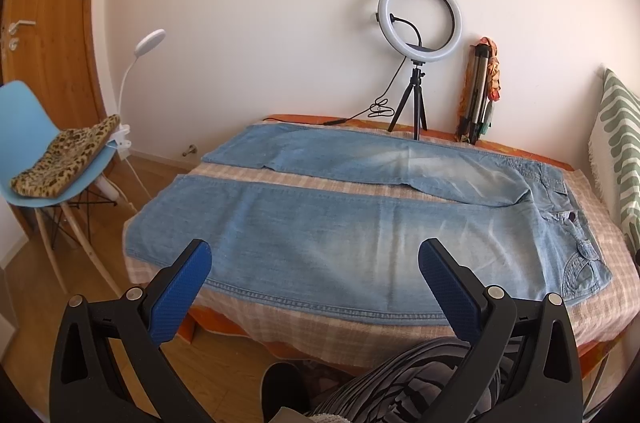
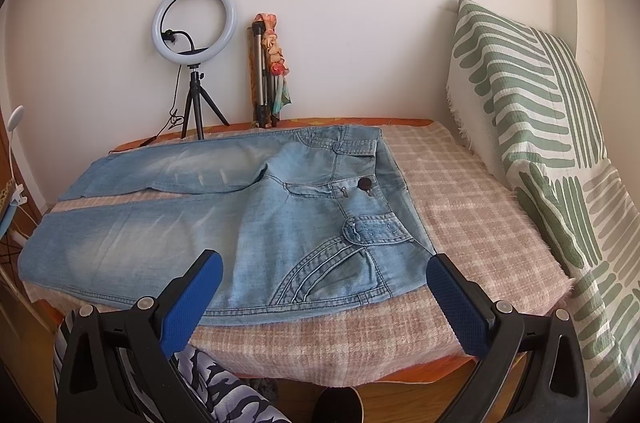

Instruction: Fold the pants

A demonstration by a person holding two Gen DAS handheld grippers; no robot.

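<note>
Light blue jeans (image 1: pixel 360 231) lie flat and unfolded on the checked bed cover (image 1: pixel 304 319), both legs spread apart and running left, waist at the right. My left gripper (image 1: pixel 314 255) hovers open above the near leg, short of the bed's front edge, holding nothing. In the right wrist view the same jeans (image 2: pixel 248 223) show their waistband, dark button and front pocket. My right gripper (image 2: pixel 324 265) stands open over the near hip pocket, also holding nothing. Neither gripper touches the denim.
A ring light on a tripod (image 1: pixel 418 23) and a folded tripod (image 1: pixel 478 91) stand against the back wall. A green-patterned cushion (image 2: pixel 540 127) leans at the right. A blue chair (image 1: pixel 36 143) with a leopard cushion stands on the floor left. A person's patterned leg (image 1: pixel 400 379) is below.
</note>
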